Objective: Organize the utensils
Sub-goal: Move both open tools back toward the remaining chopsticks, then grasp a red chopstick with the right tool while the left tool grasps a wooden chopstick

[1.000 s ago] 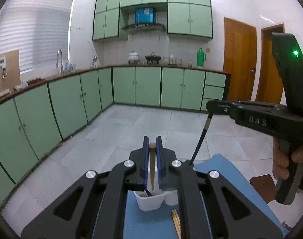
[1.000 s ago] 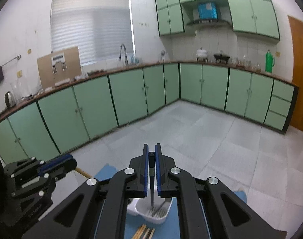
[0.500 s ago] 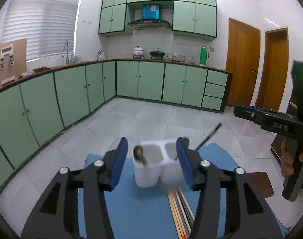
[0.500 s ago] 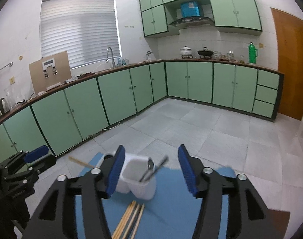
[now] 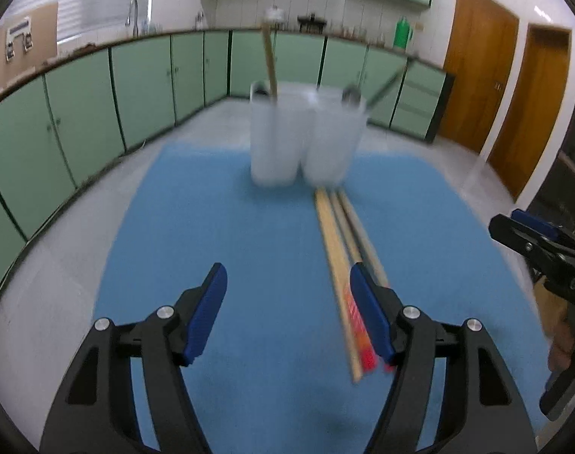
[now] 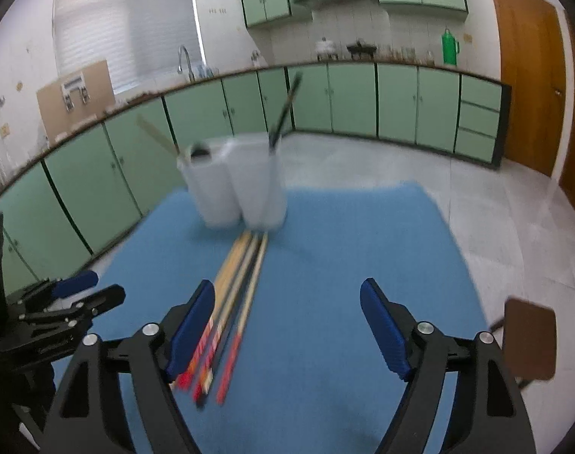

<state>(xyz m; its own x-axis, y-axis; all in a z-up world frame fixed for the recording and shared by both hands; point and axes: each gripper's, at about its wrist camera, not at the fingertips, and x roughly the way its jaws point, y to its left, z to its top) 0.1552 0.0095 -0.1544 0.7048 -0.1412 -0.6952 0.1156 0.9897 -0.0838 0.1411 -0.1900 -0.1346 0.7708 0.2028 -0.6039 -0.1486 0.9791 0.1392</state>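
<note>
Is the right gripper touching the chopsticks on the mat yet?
Cannot tell. In the right wrist view the open right gripper has its left finger overlapping the blurred chopsticks.

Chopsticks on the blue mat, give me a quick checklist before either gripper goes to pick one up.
1. Left gripper open, nothing between its fingers: ok.
2. Right gripper open, empty: ok.
3. Chopsticks flat on the blue mat, in a tight bundle: single one free to grasp, not ok.
4. White two-compartment holder upright: ok.
5. Room left in the holder: cannot tell, blurred.
6. Grippers apart from each other: ok.
</note>
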